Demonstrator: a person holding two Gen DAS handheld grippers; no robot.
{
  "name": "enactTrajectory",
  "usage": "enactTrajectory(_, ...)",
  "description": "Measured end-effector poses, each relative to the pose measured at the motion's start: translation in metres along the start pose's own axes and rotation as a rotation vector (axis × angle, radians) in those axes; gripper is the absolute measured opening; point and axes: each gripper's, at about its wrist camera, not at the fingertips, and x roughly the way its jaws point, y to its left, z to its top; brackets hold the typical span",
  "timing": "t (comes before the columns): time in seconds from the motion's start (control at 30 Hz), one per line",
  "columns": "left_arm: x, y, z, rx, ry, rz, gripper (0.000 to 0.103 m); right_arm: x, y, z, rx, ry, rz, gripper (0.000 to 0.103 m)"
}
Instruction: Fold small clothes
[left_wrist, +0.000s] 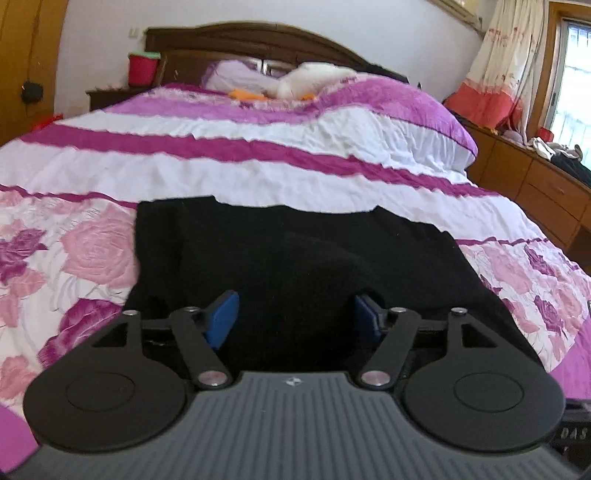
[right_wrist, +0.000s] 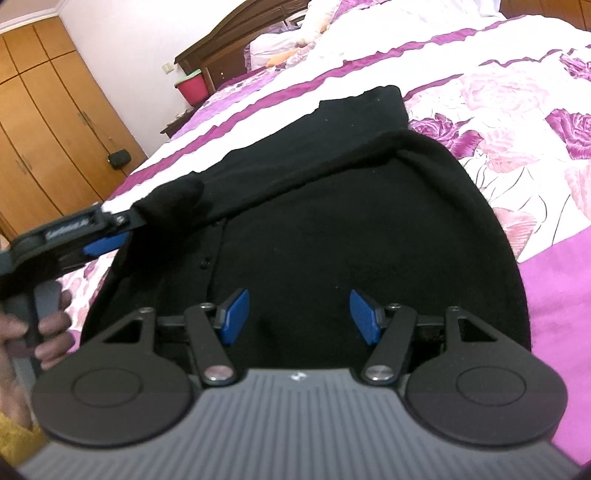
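A black knit garment (right_wrist: 332, 229) with a button line lies flat on the flowered bedspread (right_wrist: 517, 122). One sleeve (right_wrist: 280, 177) runs slantwise across its body toward the left. In the right wrist view my left gripper (right_wrist: 122, 232) stands at the cuff end, jaws apart, and the cuff (right_wrist: 173, 195) rests against its upper finger. In the left wrist view the left gripper (left_wrist: 295, 314) is open low over the black garment (left_wrist: 295, 251), with no cloth pinched between the blue pads (left_wrist: 221, 317). My right gripper (right_wrist: 297, 314) hovers open over the garment's near part.
A person's hand (right_wrist: 48, 328) holds the left gripper's handle. The bed has pillows (left_wrist: 306, 83) and a dark headboard (left_wrist: 258, 40) at the far end. A red bucket (left_wrist: 142, 68) stands beside it, wooden drawers (left_wrist: 535, 184) along the right, a wardrobe (right_wrist: 48, 122) on the left.
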Motion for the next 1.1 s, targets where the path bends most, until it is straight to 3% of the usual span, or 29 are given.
enactTrajectory(0.17,-0.03,0.003,-0.011,-0.006,-0.055,0.039,0.076,-0.006,0.007,0.002,0.0,-0.032,-0.004,0.063)
enactTrajectory(0.3,-0.051,0.019,-0.015,-0.028,-0.091,0.12,0.076,-0.008,0.022,0.01,-0.043,-0.041,0.01,0.063)
enactTrajectory(0.53,-0.055,0.054,-0.021,-0.026,-0.021,0.342,0.077,0.009,0.076,0.02,-0.185,-0.011,0.078,0.064)
enactTrajectory(0.63,-0.049,0.067,-0.026,-0.052,0.009,0.398,0.077,0.023,0.106,0.025,-0.262,0.009,0.126,0.063)
enactTrajectory(0.97,-0.036,0.081,-0.038,-0.043,0.05,0.433,0.077,0.074,0.179,0.032,-0.427,0.036,0.268,0.063)
enactTrajectory(1.1,-0.039,0.083,-0.039,-0.041,0.045,0.416,0.077,0.092,0.187,0.024,-0.527,0.023,0.261,0.062)
